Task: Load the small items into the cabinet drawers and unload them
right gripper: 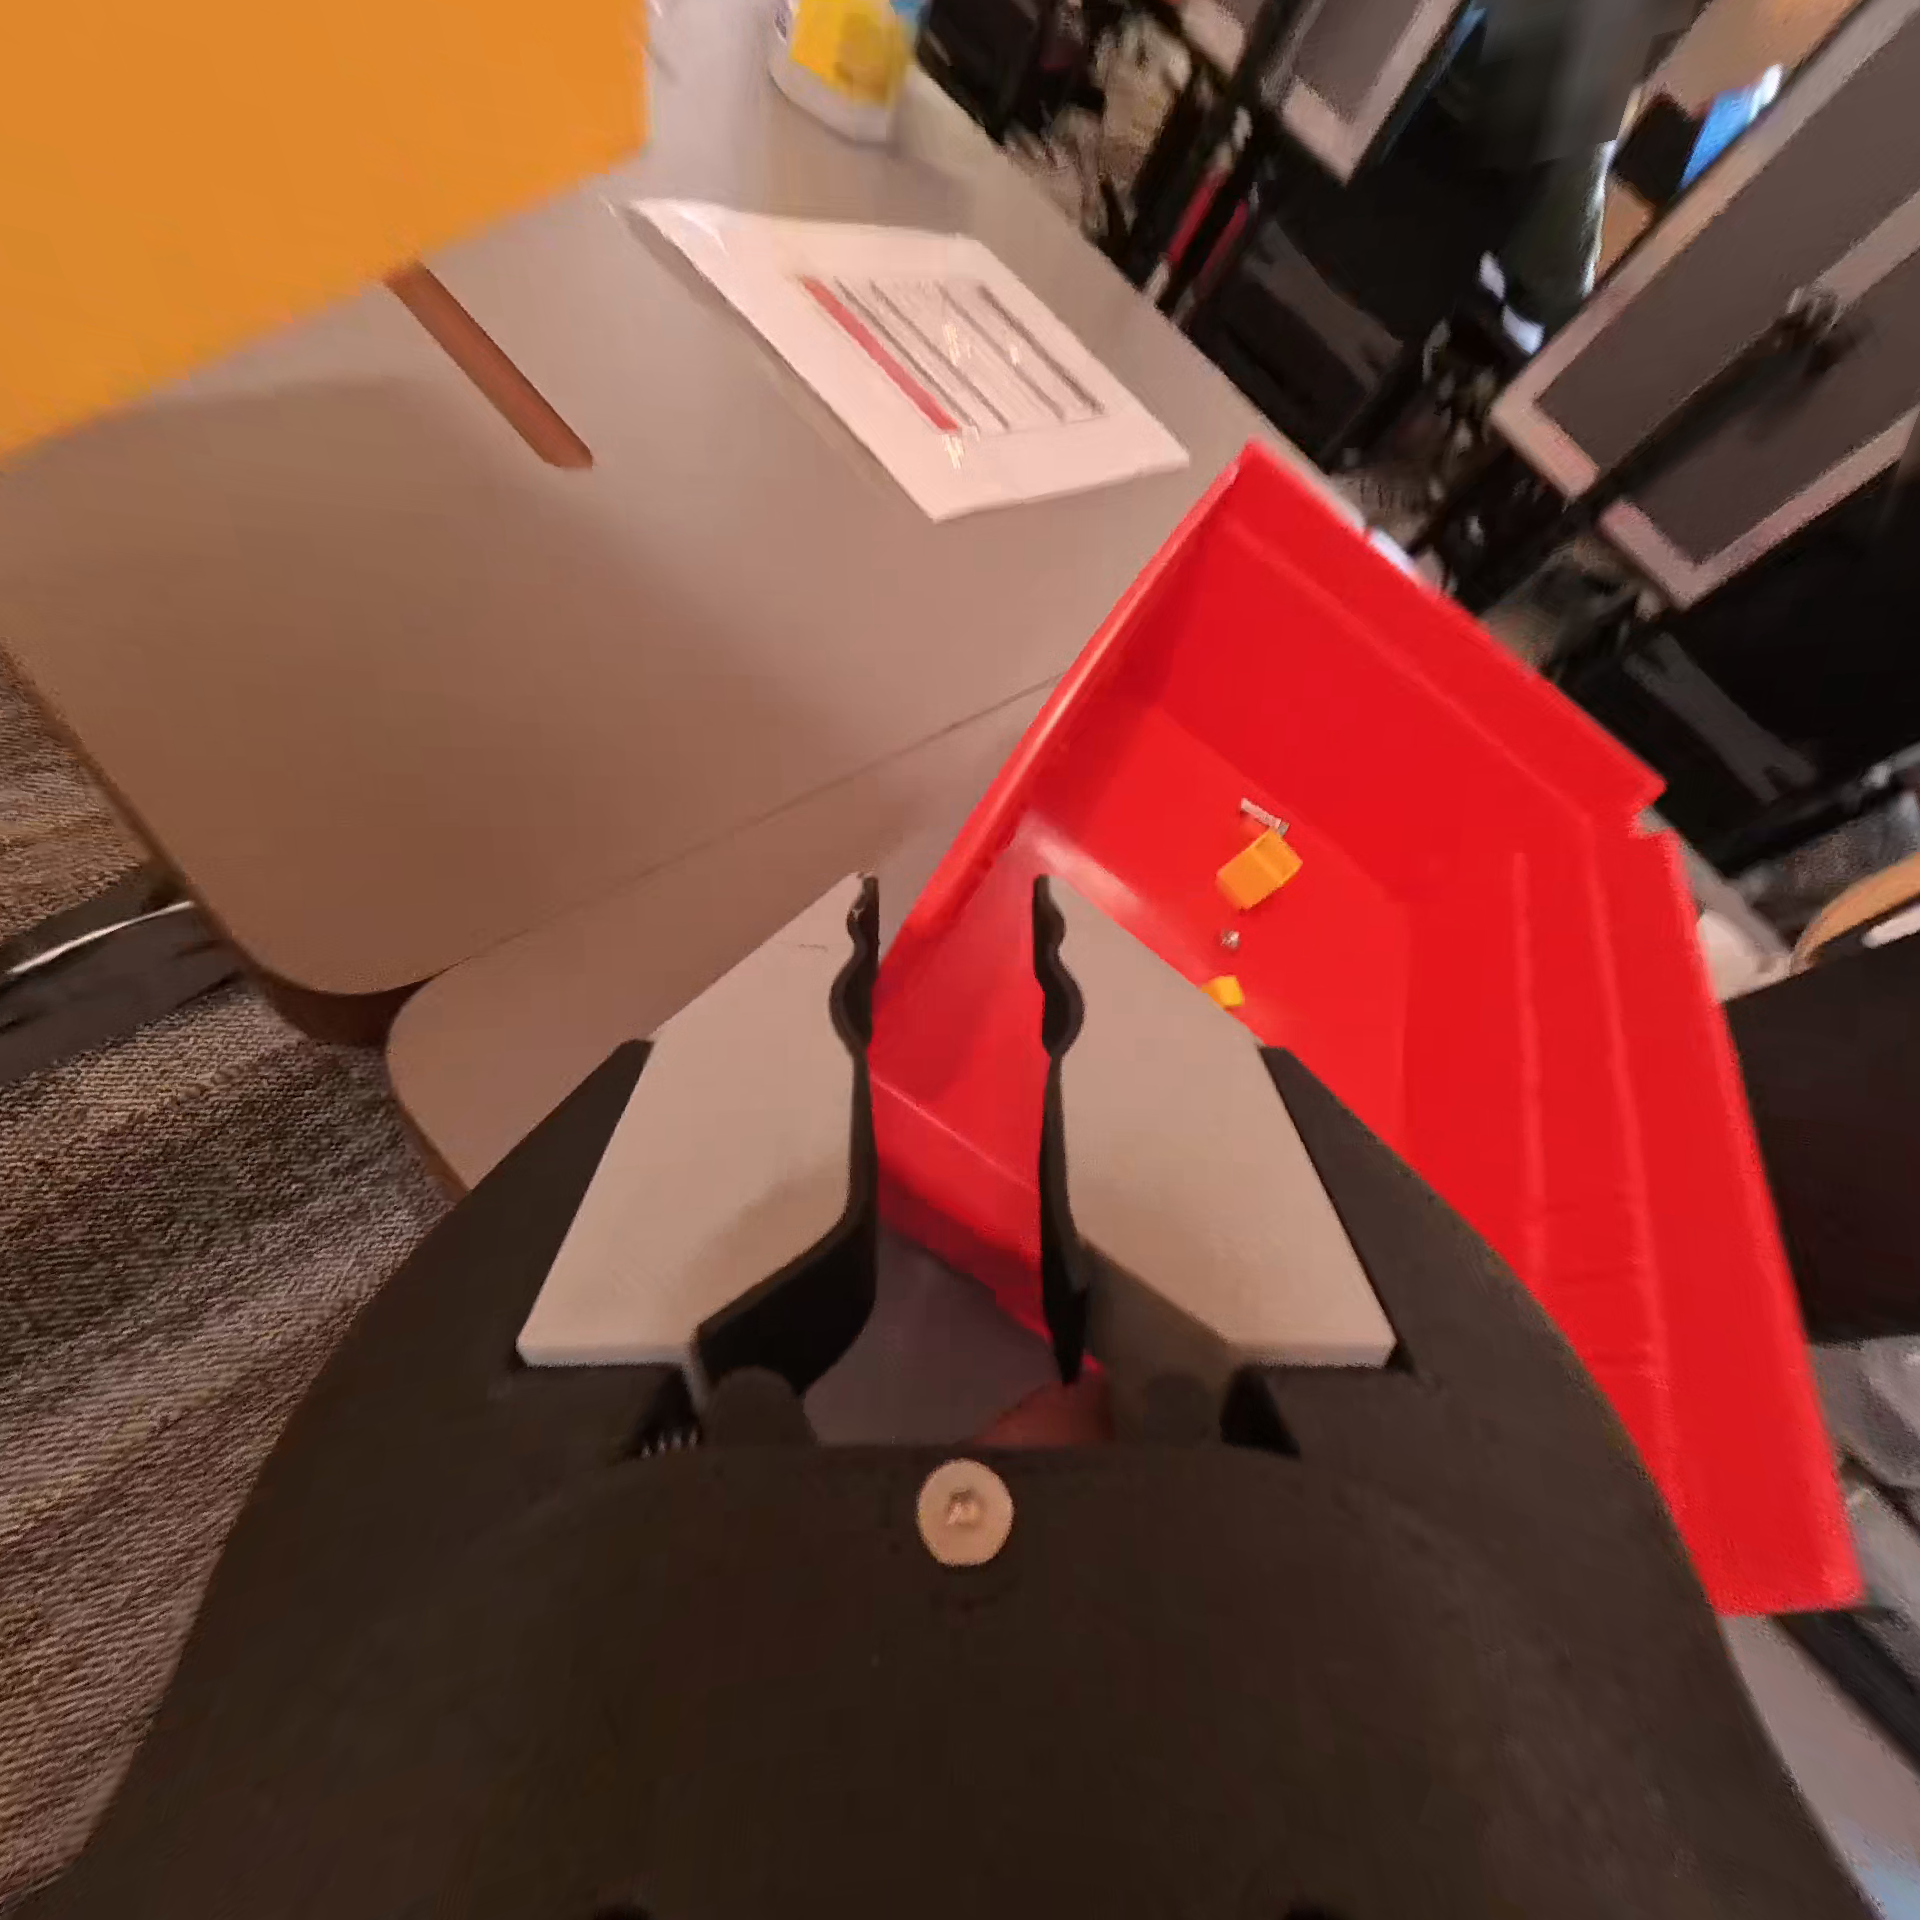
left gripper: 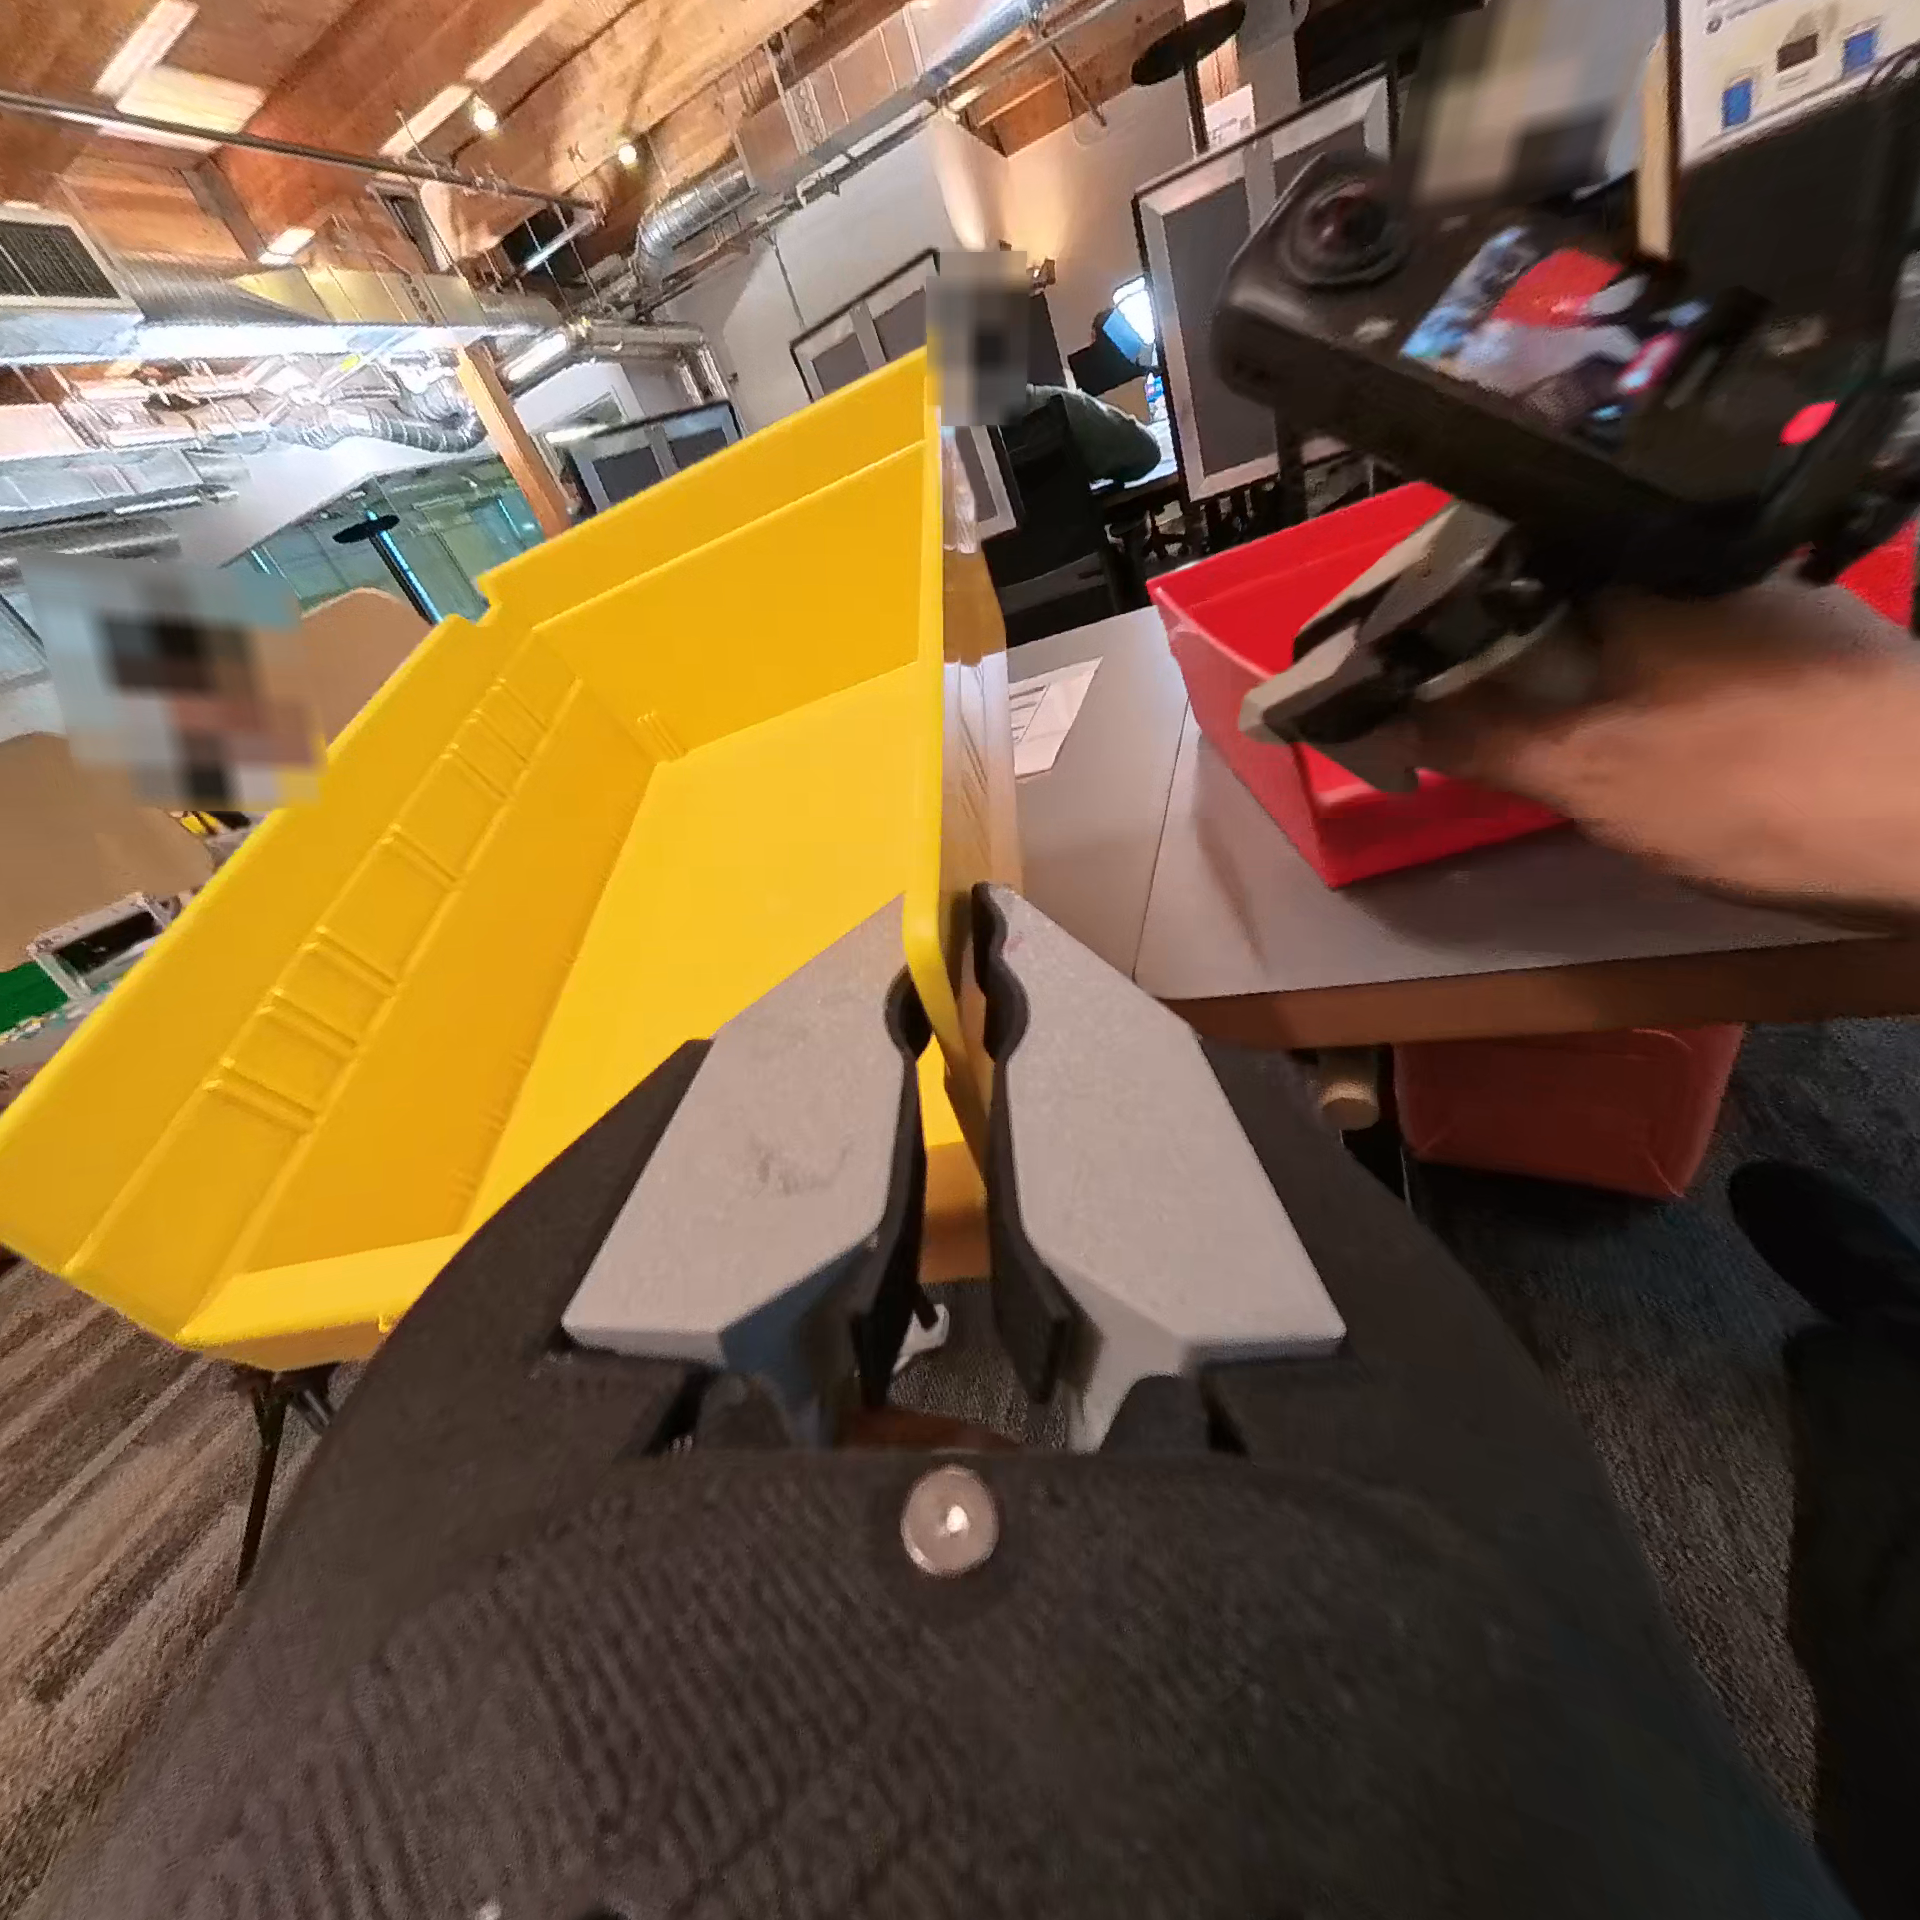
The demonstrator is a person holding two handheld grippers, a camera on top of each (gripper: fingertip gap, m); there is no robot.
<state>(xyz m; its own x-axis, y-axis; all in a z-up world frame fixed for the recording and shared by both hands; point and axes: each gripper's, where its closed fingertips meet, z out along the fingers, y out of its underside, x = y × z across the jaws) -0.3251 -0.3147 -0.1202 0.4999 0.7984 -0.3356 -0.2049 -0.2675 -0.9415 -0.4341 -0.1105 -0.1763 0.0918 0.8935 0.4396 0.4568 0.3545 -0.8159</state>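
Note:
My left gripper point(left gripper: 951, 925) is shut on the side wall of an empty yellow drawer point(left gripper: 540, 914) and holds it tilted in the air beside the table. The drawer also shows as a yellow blur in the right wrist view point(right gripper: 260, 177). My right gripper point(right gripper: 951, 914) is open over the near corner of a red drawer point(right gripper: 1403, 935) on the grey table point(right gripper: 468, 644); one finger is inside its wall, one outside. Small orange pieces point(right gripper: 1257, 871) and a small screw point(right gripper: 1231, 938) lie in the red drawer. The right gripper point(left gripper: 1340, 696) shows in the left wrist view above the red drawer point(left gripper: 1382, 821).
A white printed sheet point(right gripper: 914, 353) lies on the table beyond the red drawer. A red-orange stool point(left gripper: 1558, 1107) stands under the table. Carpet point(left gripper: 1558, 1351) covers the floor. Black-framed shelving point(right gripper: 1714, 416) stands to the right. A seated person point(left gripper: 1081, 436) is in the background. About 25 cm separates my left fingertips from my right. From my right tips it is roughly 20 cm to the small screw point(right gripper: 1231, 938); from my left, 45 cm.

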